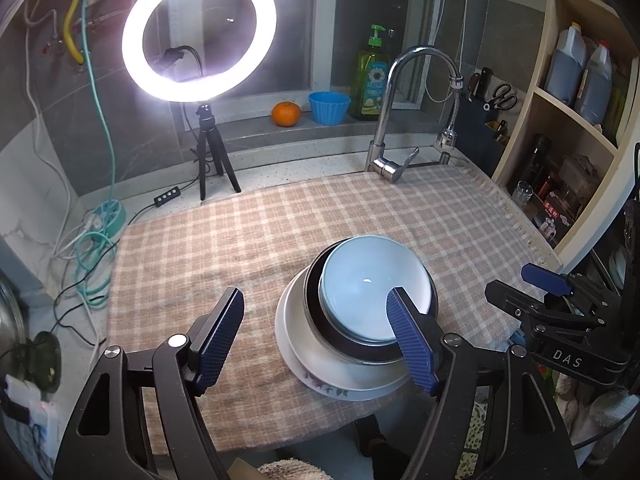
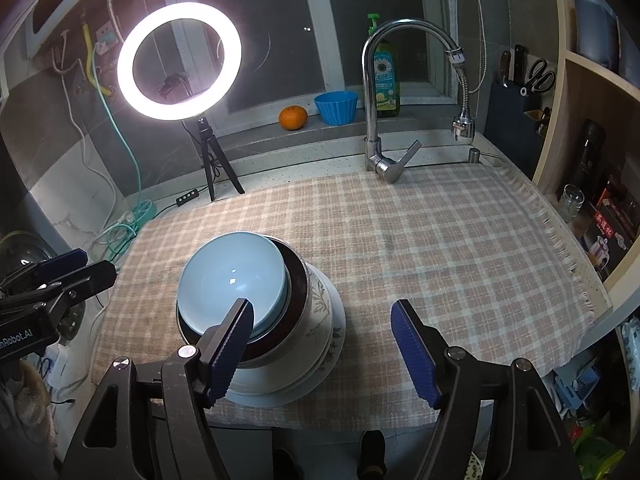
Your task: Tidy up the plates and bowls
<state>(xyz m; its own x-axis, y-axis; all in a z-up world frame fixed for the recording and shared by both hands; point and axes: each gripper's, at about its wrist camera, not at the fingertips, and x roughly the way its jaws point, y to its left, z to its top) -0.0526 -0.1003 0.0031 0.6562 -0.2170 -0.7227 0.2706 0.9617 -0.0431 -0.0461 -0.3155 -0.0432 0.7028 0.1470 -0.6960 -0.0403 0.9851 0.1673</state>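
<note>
A pale blue bowl [image 1: 370, 280] sits nested in a dark-rimmed bowl [image 1: 320, 320], which rests on a white floral plate [image 1: 316, 376] — a stack standing lower centre-right of the left wrist view, on the checked cloth [image 1: 240, 232]. The left gripper [image 1: 316, 340] is spread wide and holds nothing, its right finger over the blue bowl's rim. The right gripper [image 2: 324, 344] is likewise wide and empty, its left finger across the stack's near edge. Behind, upper left, glows a ring light [image 1: 199, 32]; the faucet [image 1: 400, 112] stands upper right — an orange [image 1: 286, 114] between them.
</note>
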